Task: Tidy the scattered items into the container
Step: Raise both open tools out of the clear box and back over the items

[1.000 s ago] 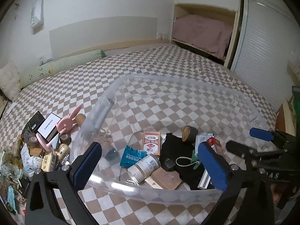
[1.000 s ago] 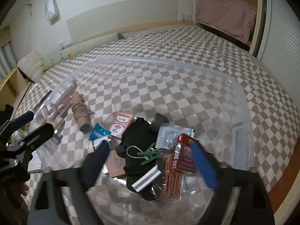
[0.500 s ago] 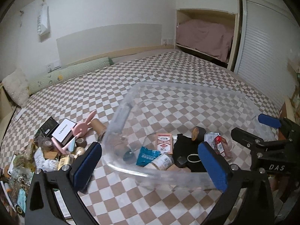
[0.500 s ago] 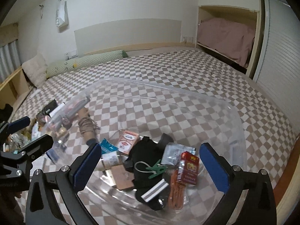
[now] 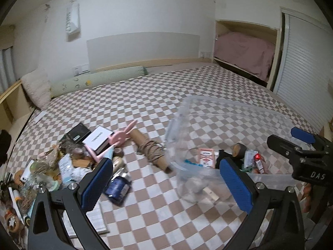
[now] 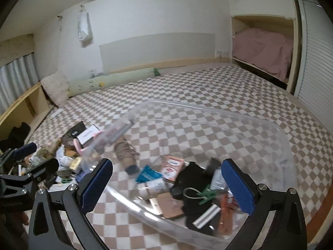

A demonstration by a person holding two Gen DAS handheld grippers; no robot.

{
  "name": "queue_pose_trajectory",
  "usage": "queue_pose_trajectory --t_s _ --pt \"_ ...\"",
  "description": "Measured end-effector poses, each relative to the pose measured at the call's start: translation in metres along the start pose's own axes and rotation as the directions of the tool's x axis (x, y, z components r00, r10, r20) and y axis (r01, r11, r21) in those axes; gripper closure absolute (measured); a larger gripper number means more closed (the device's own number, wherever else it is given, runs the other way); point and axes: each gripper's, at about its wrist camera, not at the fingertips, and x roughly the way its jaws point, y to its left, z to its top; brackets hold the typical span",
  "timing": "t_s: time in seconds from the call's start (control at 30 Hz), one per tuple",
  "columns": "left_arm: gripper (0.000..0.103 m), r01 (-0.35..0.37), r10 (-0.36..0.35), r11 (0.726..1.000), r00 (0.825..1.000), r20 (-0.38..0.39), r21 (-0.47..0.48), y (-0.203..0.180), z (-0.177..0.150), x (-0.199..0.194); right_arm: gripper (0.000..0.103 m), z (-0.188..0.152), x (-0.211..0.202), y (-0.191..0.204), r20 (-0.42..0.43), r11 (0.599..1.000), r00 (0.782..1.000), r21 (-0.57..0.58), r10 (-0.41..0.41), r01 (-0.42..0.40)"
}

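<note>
A clear plastic container (image 5: 239, 108) sits on the checkered bed, right of centre in the left wrist view. It holds a black cloth (image 6: 191, 175), a green clip (image 6: 206, 194), a red-and-white card box (image 6: 172, 166), a teal packet (image 6: 147, 174) and an orange cord (image 6: 225, 214). Left of it lie a twine roll (image 5: 153, 153), a pink bunny item (image 5: 122, 135), a white box (image 5: 97, 138) and a dark blue packet (image 5: 118, 189). My left gripper (image 5: 166, 181) hangs open and empty above the bed between pile and container. My right gripper (image 6: 166, 185) is open and empty over the container's near rim.
A dense pile of small clutter (image 5: 41, 170) fills the bed's left edge. A green bolster (image 5: 97, 81) and a white pillow (image 5: 37, 87) lie by the headboard wall. A pink-covered alcove (image 5: 243, 52) and a slatted door (image 5: 303, 66) stand at the right.
Both grippers have drawn back and risen from the container, which now looks smaller. The left view has swung left toward the pile. The right jaws have widened slightly.
</note>
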Motion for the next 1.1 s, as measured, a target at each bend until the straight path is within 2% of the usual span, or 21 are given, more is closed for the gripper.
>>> queue_pose_trajectory --t_s 0.13,0.3,0.57,0.87,1.1 --pt "0.0 -0.035 0.035 0.999 0.999 0.012 -0.033 0.028 -0.005 -0.012 0.0 0.001 -0.006 0.026 0.04 0.998 0.997 -0.026 0.06 -0.059" --pt "0.0 -0.083 0.085 0.994 0.996 0.025 -0.065 0.065 -0.015 -0.029 0.0 0.002 -0.005 0.057 0.047 0.993 0.992 -0.028 0.118 -0.117" --pt "0.0 -0.124 0.131 0.983 0.99 0.047 -0.137 0.125 -0.035 -0.056 0.0 -0.005 -0.005 0.115 0.065 0.983 0.985 -0.103 0.16 -0.153" --pt "0.0 -0.218 0.227 0.959 0.973 0.031 -0.183 0.183 -0.069 -0.072 0.0 -0.024 0.005 0.174 -0.007 0.957 0.968 -0.15 0.251 -0.249" --pt "0.0 -0.281 0.28 0.934 0.959 -0.038 -0.222 0.221 -0.105 -0.066 0.0 -0.054 0.023 0.209 -0.075 0.947 0.969 -0.204 0.237 -0.248"
